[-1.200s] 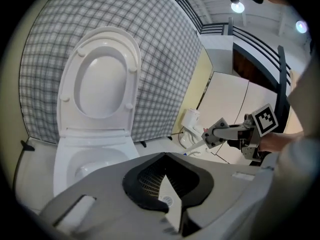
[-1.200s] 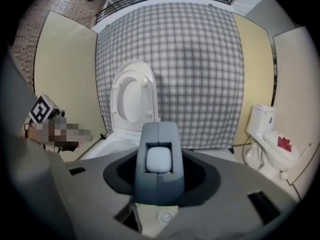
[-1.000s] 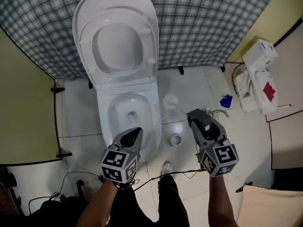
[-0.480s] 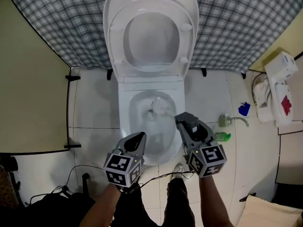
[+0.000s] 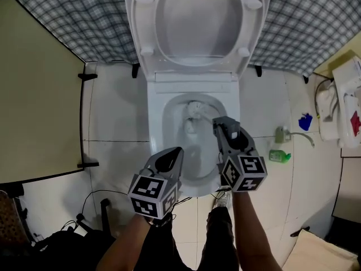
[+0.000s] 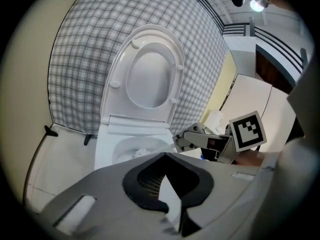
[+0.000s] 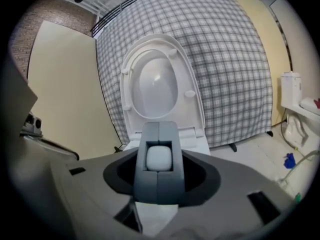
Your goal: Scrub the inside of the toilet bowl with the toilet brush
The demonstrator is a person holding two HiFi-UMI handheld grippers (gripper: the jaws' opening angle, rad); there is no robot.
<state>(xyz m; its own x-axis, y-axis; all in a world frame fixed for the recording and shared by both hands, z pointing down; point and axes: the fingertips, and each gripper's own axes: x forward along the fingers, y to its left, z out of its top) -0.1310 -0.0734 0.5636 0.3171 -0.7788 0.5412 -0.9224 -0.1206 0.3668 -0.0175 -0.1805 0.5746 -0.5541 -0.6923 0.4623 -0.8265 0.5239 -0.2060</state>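
Toilet brush (image 5: 194,110), white-headed, in bowl (image 5: 157,145)

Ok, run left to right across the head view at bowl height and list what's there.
Beige panel → toilet bowl → green bottle → blue object → white unit at the right edge.

floor (image 5: 115,123): white tiles | on it: toilet (image 5: 193,87), green bottle (image 5: 280,156), blue object (image 5: 305,121)
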